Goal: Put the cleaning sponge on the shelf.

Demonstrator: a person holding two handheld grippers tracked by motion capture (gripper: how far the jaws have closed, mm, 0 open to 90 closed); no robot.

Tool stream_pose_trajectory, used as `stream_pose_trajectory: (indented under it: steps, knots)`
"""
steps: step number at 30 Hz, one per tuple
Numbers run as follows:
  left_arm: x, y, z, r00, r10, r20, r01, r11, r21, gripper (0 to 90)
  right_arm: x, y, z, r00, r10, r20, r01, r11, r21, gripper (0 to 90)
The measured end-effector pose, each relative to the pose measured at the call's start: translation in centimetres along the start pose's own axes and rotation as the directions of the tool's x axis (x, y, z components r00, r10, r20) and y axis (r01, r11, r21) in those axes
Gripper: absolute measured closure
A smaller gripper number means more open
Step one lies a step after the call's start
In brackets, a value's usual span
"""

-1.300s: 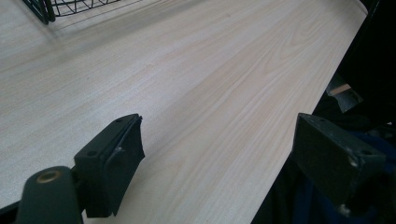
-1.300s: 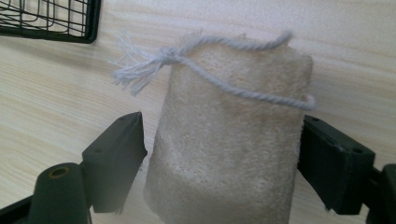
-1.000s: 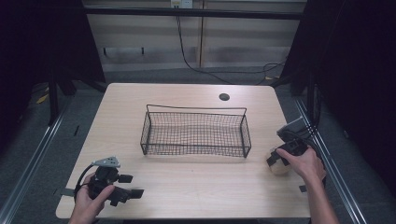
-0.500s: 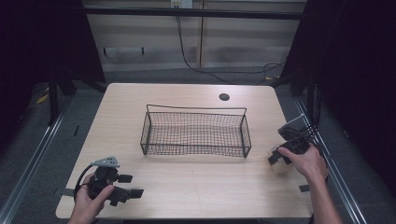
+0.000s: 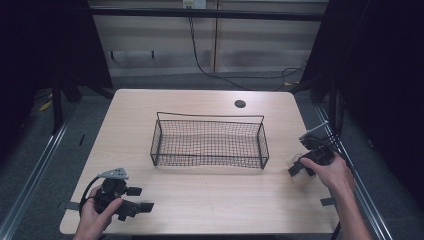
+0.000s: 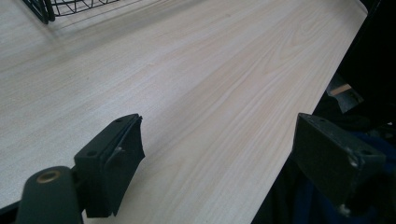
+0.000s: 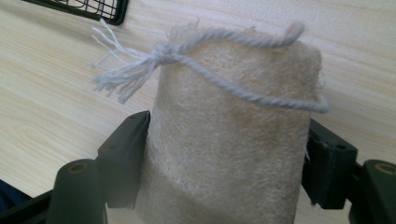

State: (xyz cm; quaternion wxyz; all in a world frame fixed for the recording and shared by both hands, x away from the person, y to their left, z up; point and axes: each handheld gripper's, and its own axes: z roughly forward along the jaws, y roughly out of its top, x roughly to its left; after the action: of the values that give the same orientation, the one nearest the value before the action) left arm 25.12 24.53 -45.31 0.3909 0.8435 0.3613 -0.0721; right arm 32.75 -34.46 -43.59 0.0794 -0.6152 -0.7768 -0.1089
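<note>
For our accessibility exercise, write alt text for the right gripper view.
A beige loofah sponge with a knotted white string loop stands clamped between the right tongs, above a light wooden table. A black wire basket corner shows top left.

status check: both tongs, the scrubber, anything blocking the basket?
Left tongs open, nothing between them. Right tongs have just closed on the loofah scrubber near the table's right edge. Wire basket holds nothing; bare table between.

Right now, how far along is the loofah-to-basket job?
Done: the right gripper has just closed its jaws onto both sides of the loofah pad, which has a white string loop on top. In hand: that grip, made at the table's right edge. Left: lifting the pad and carrying it to the wire basket, which holds nothing yet. The left gripper sits open, idle.
</note>
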Motion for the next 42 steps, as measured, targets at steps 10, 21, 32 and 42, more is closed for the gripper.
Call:
stream_pose_trajectory:
  steps: [10, 21, 32, 42]
  knots:
    - [0.0, 0.0, 0.0, 1.0, -0.005, 0.002, 0.005, 1.0, -0.005, 16.3, 0.8, 0.0, -1.3, 0.999, -0.044, -0.011, 0.044, 0.999, 0.0, 26.7]
    - [0.0, 0.0, 0.0, 1.0, -0.002, 0.0, 0.002, 1.0, -0.001, 16.3, 2.3, 0.5, -2.0, 0.9925, -0.111, -0.052, 0.112, 0.994, 0.017, 26.9]
    - [0.0, 0.0, 0.0, 1.0, 0.0, 0.001, 0.0, 1.0, 0.001, 16.3, 3.7, 0.5, -3.0, 0.9851, -0.162, -0.058, 0.163, 0.987, 0.009, 27.0]
    - [0.0, 0.0, 0.0, 1.0, -0.002, 0.002, 0.002, 1.0, -0.002, 16.3, 4.6, 1.1, -4.0, 0.9801, -0.186, -0.068, 0.186, 0.982, -0.005, 27.0]
